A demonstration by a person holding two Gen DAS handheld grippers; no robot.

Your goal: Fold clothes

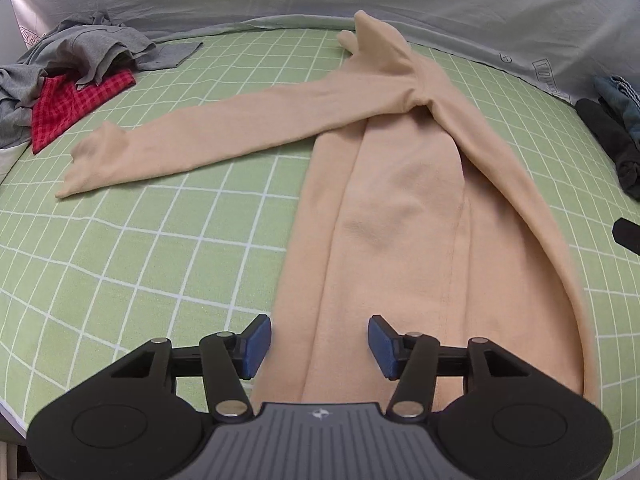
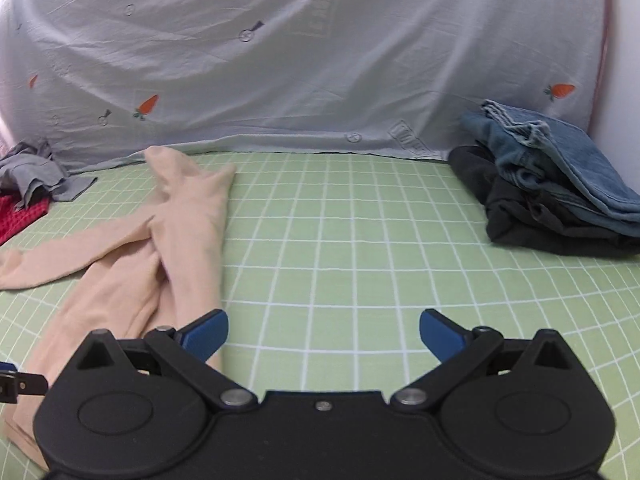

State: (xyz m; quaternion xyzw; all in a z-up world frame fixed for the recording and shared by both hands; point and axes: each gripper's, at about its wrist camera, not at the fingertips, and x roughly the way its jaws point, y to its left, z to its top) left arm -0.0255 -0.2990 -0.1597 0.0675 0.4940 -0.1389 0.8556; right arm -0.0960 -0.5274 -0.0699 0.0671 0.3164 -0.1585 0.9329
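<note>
Left wrist view: left tongs (image 1: pixel 319 346) stand part-open and empty above the beige long-sleeved top (image 1: pixel 400 216), which lies on the green checked sheet (image 1: pixel 140 248), one sleeve (image 1: pixel 192 148) toward 10 o'clock. Soft, light, floppy; pinch that cuff. Right tongs (image 2: pixel 324 334) gape wide, empty.

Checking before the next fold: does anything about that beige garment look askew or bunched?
Yes. The beige top lies in a long strip, but one sleeve splays out sideways across the green grid mat, and fabric bunches at the shoulder. Both grippers are open, holding nothing.
</note>
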